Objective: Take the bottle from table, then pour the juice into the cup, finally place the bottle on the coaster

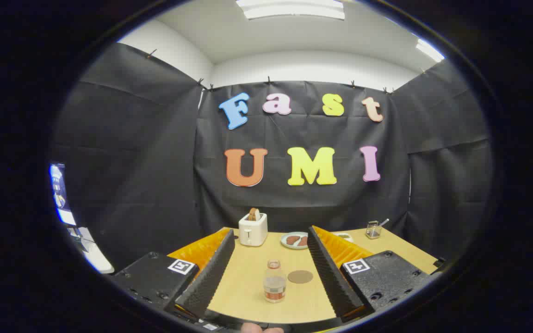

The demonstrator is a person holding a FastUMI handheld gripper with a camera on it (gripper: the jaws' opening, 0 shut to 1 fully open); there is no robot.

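A small clear bottle (274,284) with a reddish cap and a reddish band low on its body stands upright on the wooden table (248,286). It appears in the gap between my gripper's (270,232) two fingers, and neither touches it. The gripper is open, with the black ribbed pads (208,277) spread wide on either side. A round brown coaster (300,276) lies flat just right of the bottle, slightly farther off. A small glass cup (373,230) with a stick in it stands at the table's far right corner.
A white toaster (253,230) with a slice of toast stands at the far side of the table. A plate (294,240) with brown food lies to its right. Black cloth walls close in the table on three sides.
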